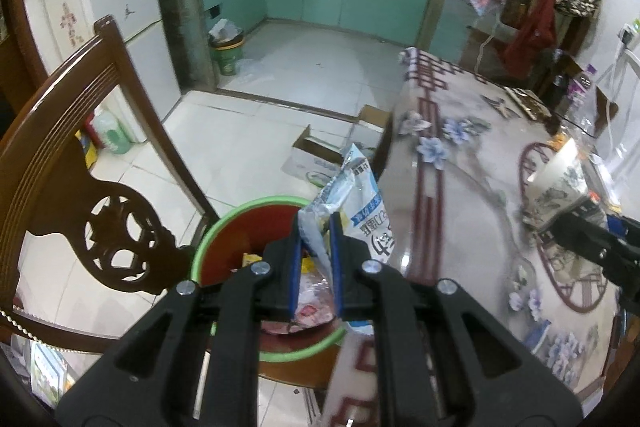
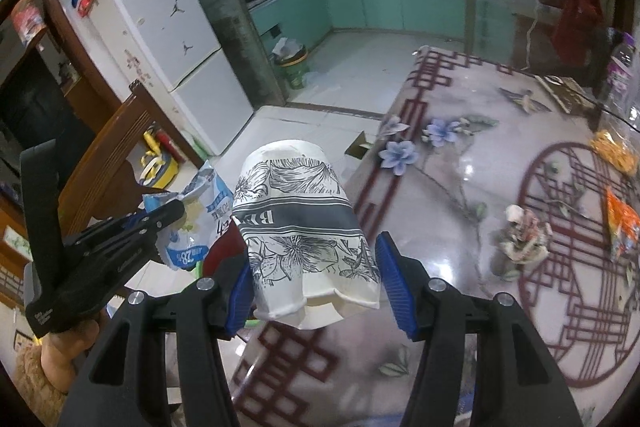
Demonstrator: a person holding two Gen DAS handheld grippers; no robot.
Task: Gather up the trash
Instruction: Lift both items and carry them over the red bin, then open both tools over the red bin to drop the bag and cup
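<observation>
Left wrist view: we pinch a plastic wrapper (image 1: 352, 195) in the left gripper (image 1: 316, 259) above the red bin (image 1: 224, 247), while our right gripper (image 2: 316, 291) clasps a crushed paper cup (image 2: 300, 219) that may slip short onto the table (image 2: 460, 207).

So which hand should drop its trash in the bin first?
Left. The left gripper is shut on the plastic wrapper right above the green-rimmed bin. The right gripper holds the paper cup over the table edge, apparently short of the bin.

floral black-and-white cup (image 2: 304, 227), green-rimmed red bin (image 1: 224, 247)
</observation>
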